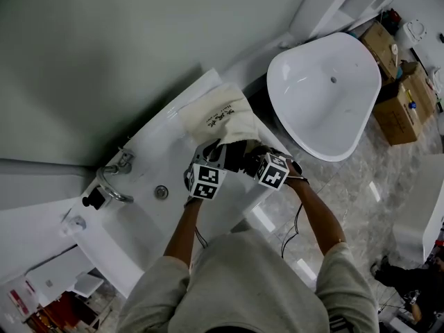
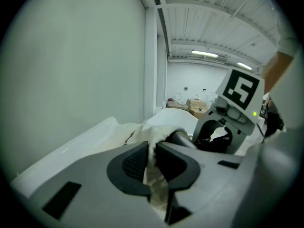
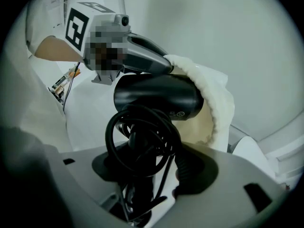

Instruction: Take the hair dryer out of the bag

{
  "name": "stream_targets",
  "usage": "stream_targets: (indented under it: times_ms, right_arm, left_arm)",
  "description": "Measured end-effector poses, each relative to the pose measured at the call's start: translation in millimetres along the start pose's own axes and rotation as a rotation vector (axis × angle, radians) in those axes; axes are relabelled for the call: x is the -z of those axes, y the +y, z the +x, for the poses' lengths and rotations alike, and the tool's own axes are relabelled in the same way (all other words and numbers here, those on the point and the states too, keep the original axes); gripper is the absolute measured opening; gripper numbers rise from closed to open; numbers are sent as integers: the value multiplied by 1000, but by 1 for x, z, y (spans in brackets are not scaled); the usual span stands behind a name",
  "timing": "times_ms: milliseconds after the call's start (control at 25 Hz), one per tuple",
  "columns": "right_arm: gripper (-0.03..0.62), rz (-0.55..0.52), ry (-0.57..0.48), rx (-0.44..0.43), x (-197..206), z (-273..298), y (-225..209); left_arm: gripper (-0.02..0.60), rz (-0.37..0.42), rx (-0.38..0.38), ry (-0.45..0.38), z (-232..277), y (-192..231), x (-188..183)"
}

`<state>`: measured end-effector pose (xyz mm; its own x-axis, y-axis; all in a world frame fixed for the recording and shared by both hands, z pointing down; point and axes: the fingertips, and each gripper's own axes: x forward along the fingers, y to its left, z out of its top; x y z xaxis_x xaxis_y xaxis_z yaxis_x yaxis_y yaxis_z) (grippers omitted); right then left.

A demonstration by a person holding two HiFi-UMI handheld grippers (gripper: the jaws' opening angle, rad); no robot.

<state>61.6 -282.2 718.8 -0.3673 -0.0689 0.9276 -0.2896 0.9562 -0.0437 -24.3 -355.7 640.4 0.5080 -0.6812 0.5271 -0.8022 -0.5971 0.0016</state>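
Jaws: left gripper [image 2: 152, 156] pinches cloth bag [image 2: 164, 133] rim, right gripper [image 3: 151, 167] clamps hair dryer [image 3: 156, 96] handle and coiled cord [image 3: 137, 137]; hold rim firm, pull straight out, avoid cord snagging.

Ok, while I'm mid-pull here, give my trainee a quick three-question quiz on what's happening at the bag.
1. True or false: the left hand-held gripper is empty.
2. What does the right hand-held gripper grip? A: the hair dryer, by its handle and coiled cord. B: the faucet. C: a cardboard box.
3. Fill in: the hair dryer's barrel end sits ___ the mouth of the bag.
Key: 1 false, it pinches the bag's cloth. 2 A. 3 inside.
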Motion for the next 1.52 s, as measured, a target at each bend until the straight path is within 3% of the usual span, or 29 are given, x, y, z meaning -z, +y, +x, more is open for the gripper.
stream_targets:
  times_ms: [120, 280, 680, 1000, 1360, 1520]
  right_arm:
    - [281, 22, -47, 0, 2, -8, 4]
    - [279, 52, -134, -9, -2, -21, 10]
    - [279, 224, -419, -23, -24, -62, 16]
    - [276, 445, -657, 63, -45, -84, 4]
    - [276, 513, -744, 121, -53, -91, 11]
    - [276, 548, -779, 161, -52, -99, 18]
  left_arm:
    - [44, -76, 5, -25, -1, 5, -2]
    - [44, -119, 14, -42, 1, 6, -3]
    - [44, -113, 21, -40, 1, 3, -6]
    - [46, -88, 31, -17, -6, -8, -5]
    - [158, -142, 126, -26, -36, -34, 0]
    - [155, -137, 123, -8, -55, -38, 12]
